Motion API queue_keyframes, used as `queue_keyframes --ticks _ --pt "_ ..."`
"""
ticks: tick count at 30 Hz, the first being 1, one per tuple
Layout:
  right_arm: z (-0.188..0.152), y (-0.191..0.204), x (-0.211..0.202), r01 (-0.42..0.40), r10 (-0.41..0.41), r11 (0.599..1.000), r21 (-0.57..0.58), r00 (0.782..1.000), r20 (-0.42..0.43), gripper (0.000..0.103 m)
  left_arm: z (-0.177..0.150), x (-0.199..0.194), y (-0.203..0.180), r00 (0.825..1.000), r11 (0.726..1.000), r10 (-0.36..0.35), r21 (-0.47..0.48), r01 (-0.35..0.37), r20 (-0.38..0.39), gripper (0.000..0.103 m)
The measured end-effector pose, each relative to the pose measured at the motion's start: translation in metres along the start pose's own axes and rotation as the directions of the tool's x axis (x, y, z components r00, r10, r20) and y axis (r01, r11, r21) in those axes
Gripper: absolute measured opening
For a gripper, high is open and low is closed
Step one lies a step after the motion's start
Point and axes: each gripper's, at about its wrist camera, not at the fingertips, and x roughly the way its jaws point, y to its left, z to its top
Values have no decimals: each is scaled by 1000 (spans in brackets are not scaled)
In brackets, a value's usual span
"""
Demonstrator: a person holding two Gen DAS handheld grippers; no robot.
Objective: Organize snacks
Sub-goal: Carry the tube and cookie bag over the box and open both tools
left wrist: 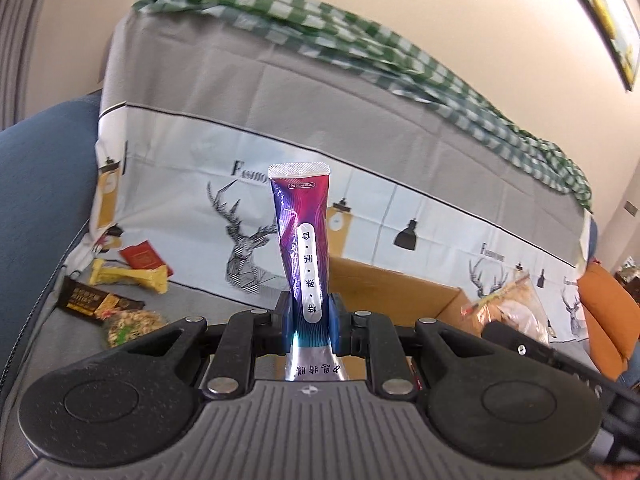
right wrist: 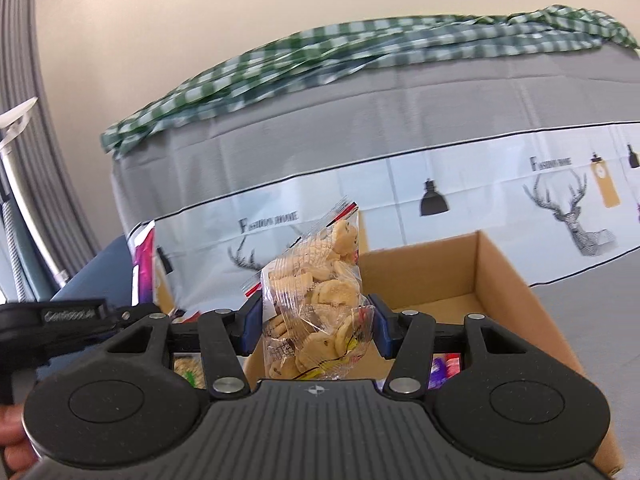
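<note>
My left gripper (left wrist: 310, 322) is shut on a tall purple-and-red snack pouch (left wrist: 302, 240) with a silver top seal and holds it upright in the air, in front of an open cardboard box (left wrist: 384, 284). My right gripper (right wrist: 318, 326) is shut on a clear bag of small round biscuits (right wrist: 320, 300) and holds it above the near left part of the same box (right wrist: 516, 280). The bag also shows at the right of the left wrist view (left wrist: 508, 304). Purple and red packets (right wrist: 444, 368) lie in the box's near side, partly hidden by my gripper.
Loose snacks lie on the grey seat at left: a yellow wrapped bar (left wrist: 128, 276), a red packet (left wrist: 140, 256), a dark packet (left wrist: 96, 302) and a bag of mixed nuts (left wrist: 132, 324). A deer-print cloth (left wrist: 400, 216) covers the sofa back, with a green checked cloth (left wrist: 360, 48) on top.
</note>
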Motion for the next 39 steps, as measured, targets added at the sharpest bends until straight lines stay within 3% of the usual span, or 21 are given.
queue_keyframes --ticks 19,39 --pt "6 -11 -4 93 -94 996 8 993 67 55 -3 -10 -17 987 988 -155 19 154 34 19" --pt "6 -11 -4 136 -136 991 14 987 89 55 -14 -8 -36 978 976 -207 71 206 3 19"
